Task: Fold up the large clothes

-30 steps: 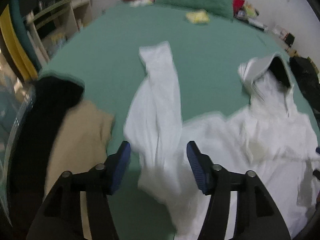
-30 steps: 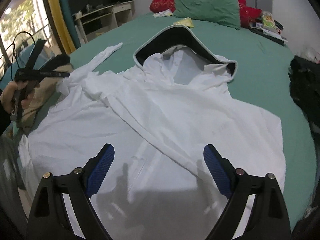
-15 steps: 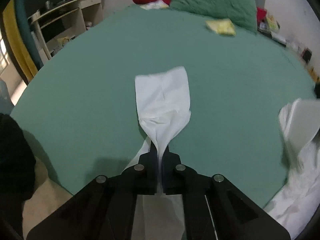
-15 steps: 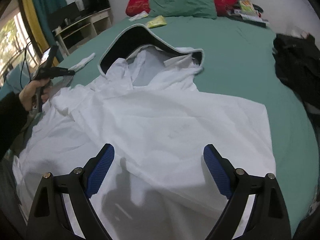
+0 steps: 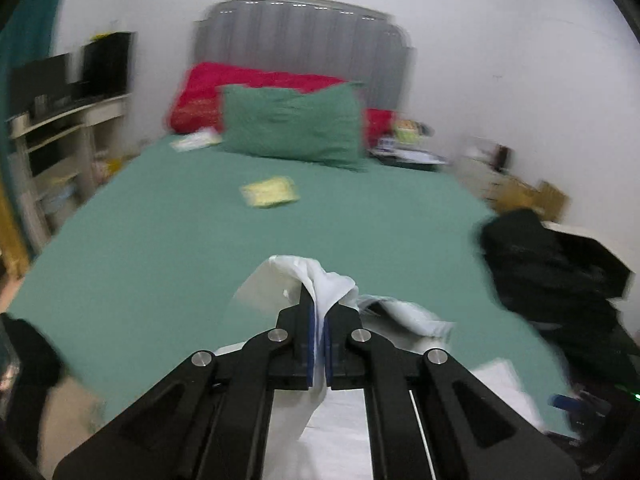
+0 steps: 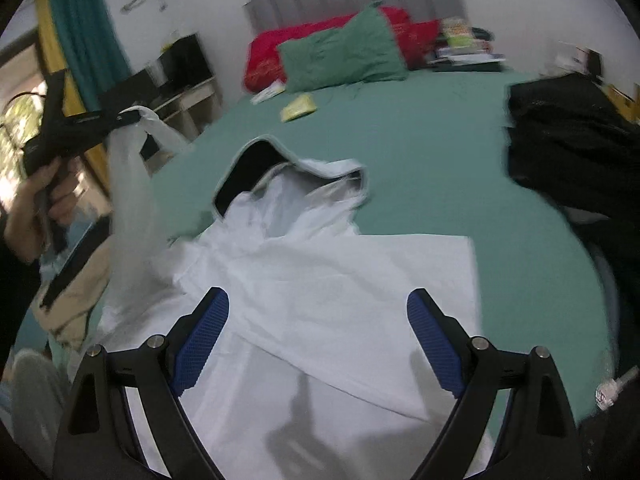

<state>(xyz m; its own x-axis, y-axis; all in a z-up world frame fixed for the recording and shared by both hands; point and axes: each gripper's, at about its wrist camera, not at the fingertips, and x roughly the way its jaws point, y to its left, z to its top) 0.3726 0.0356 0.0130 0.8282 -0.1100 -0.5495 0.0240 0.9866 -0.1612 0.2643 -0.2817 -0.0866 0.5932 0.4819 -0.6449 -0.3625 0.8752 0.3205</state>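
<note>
While pinched, sleeve (image 6: 128, 184) upward-slanting.

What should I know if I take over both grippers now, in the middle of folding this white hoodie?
Left gripper: jaws shut on the sleeve, lifted off the green bed at the hoodie's left side.
Right gripper: jaws open, empty, above the white hoodie.
Hoodie: lies flat on the bed, hood toward the pillows; its right edge looks already folded in straight.
Black clothes lie to the right, a beige garment to the left.
Left to do: probably lay the sleeve across the body, then fold the body.
</note>
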